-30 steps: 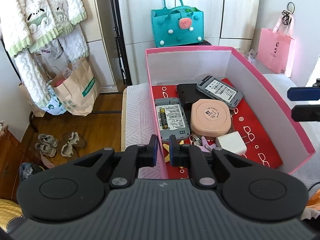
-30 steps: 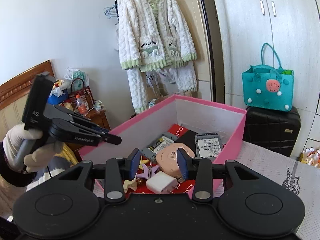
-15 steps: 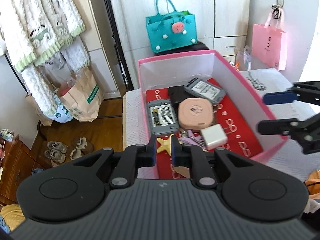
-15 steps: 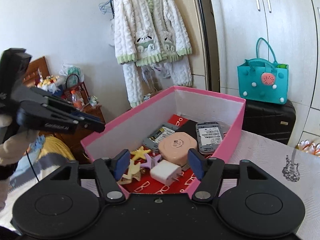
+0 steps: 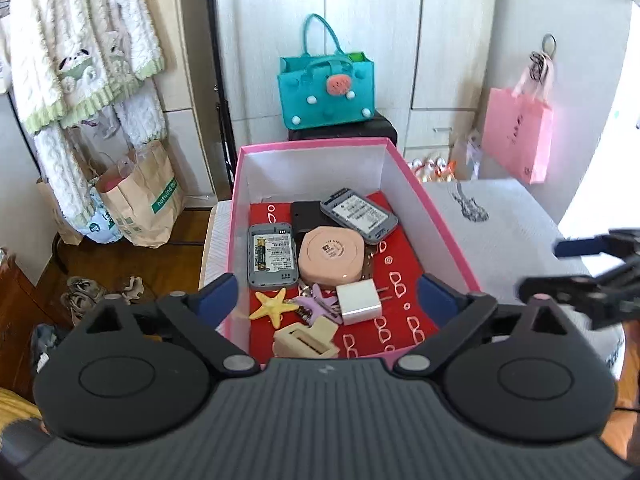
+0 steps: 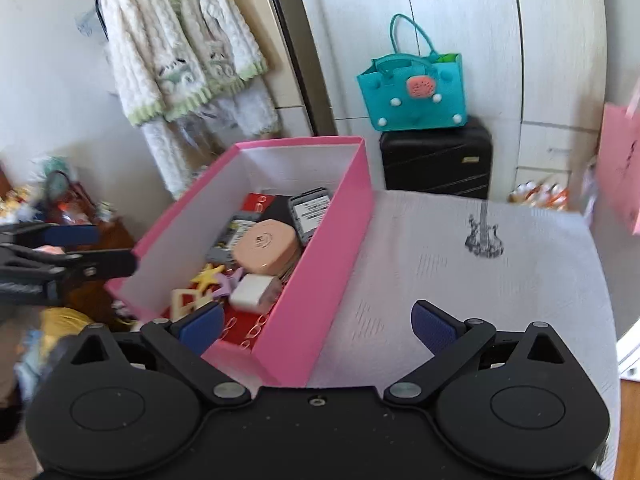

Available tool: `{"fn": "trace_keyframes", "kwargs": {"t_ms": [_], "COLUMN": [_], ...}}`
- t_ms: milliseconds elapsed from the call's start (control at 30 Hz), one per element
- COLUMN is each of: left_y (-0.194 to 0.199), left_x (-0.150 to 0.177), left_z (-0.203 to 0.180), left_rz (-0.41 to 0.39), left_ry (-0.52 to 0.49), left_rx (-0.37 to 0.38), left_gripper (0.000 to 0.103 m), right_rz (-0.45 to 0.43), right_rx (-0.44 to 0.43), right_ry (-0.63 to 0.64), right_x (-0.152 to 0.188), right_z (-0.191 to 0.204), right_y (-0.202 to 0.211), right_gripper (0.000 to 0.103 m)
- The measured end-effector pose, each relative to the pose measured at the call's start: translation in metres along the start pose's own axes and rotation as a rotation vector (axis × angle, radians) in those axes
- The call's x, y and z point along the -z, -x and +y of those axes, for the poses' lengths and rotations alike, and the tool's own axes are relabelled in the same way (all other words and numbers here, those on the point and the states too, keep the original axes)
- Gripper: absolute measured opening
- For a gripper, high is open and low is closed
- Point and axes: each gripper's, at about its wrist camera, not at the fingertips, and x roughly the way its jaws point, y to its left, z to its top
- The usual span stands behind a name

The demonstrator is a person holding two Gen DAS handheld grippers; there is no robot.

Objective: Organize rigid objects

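The pink box (image 5: 434, 220) sits on the white table (image 5: 508, 224), its red floor holding two grey phones (image 5: 272, 254), a peach case (image 5: 332, 256), a white charger (image 5: 358, 302), a yellow starfish (image 5: 274, 306) and a beige clip (image 5: 304, 340). My left gripper (image 5: 330, 294) hovers over the box's near end, jaws opening wide, gripping nothing. My right gripper (image 6: 318, 322) is beside the box (image 6: 332, 248) at its near right corner, jaws also opening, pads pressing on nothing. Each gripper shows in the other's view, left gripper (image 6: 80, 248) and right gripper (image 5: 580, 268).
A teal bag (image 6: 412, 92) stands on a black suitcase (image 6: 436, 160) behind the table. A pink bag (image 5: 518, 136) hangs at the right. Paper bags (image 5: 140, 196) and shoes (image 5: 100, 292) lie on the wooden floor left of the table. A white cardigan (image 6: 180, 48) hangs behind.
Both grippers have spread from nearly shut to wide open. The left gripper has drawn back and up from the box. The right gripper has swung right, showing more table.
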Motion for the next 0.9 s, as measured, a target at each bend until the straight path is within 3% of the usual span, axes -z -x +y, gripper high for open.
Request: {"fn": "trace_keyframes", "kwargs": {"t_ms": [133, 267, 333, 500, 567, 900], "left_y": [-0.003, 0.005, 0.011, 0.020, 0.017, 0.017], "left_x": [0.008, 0.017, 0.021, 0.035, 0.039, 0.053], "left_z": [-0.012, -0.020, -0.025, -0.040, -0.043, -0.049], "left_rz": [-0.014, -0.019, -0.042, -0.123, -0.116, -0.028], "left_ry": [0.043, 0.094, 0.119, 0.105, 0.116, 0.076], "left_rx": [-0.022, 0.056, 0.066, -0.110, -0.150, -0.136], "left_gripper": [0.103, 0.103, 0.103, 0.103, 0.103, 0.103], "right_rz": [-0.057, -0.120, -0.133, -0.150, -0.151, -0.135], "right_rx": [0.055, 0.153, 0.154, 0.144, 0.142, 0.196], "right_ry": [-0.097, -0.166, -0.156, -0.130, -0.124, -0.062], "right_x": [0.012, 0.023, 0.026, 0.031, 0.036, 0.046], "right_z": [-0.012, -0.015, -0.013, -0.006, -0.005, 0.009], "right_y": [0.024, 0.041, 0.048, 0.063, 0.065, 0.067], "right_gripper": [0.101, 0.101, 0.101, 0.101, 0.101, 0.101]}}
